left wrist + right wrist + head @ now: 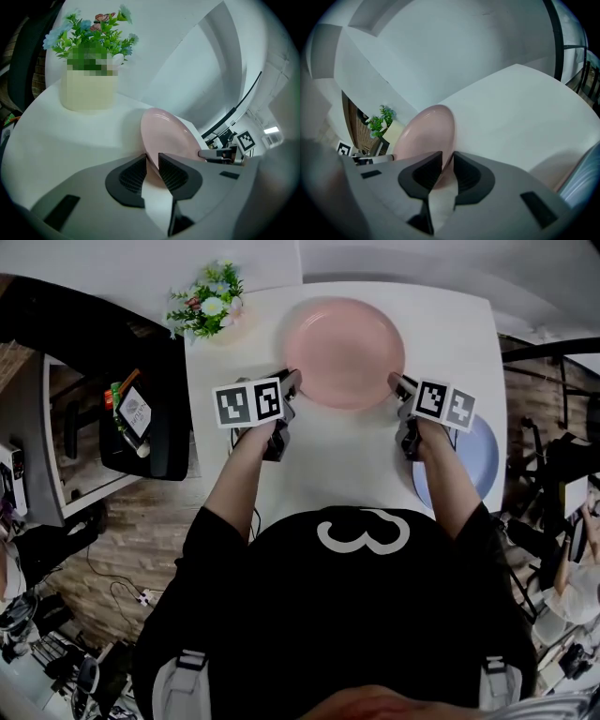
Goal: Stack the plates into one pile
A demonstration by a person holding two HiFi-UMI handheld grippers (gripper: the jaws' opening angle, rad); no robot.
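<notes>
While the pink plate (344,351) lies at the far middle of the white table (347,456), both grippers are clamped on it from opposite sides. The left gripper (292,381) has the near-left part of the rim and the right gripper (398,383) the near-right part. Seen from the left gripper view, the jaws of the left gripper (153,166) are drawn in to a narrow slot with the plate's (168,136) thin edge pinched between the ribbed pads, and the other gripper (220,153) shows across the plate at its far rim. The right gripper view matches this: its gripper (447,171) has the jaws closed down to a slim gap, pads bearing on the pink rim (426,129). Whether the plate rests flat on the table or is just clear of it is hard to tell from these angles. A blue plate (483,460) lies on the table's near-right part, partly under the person's right forearm and well apart from the pink one; its edge shows at the lower right of the right gripper view (581,183). Flowers (208,307) in a cream pot (89,89) stand at the table's far-left corner.
</notes>
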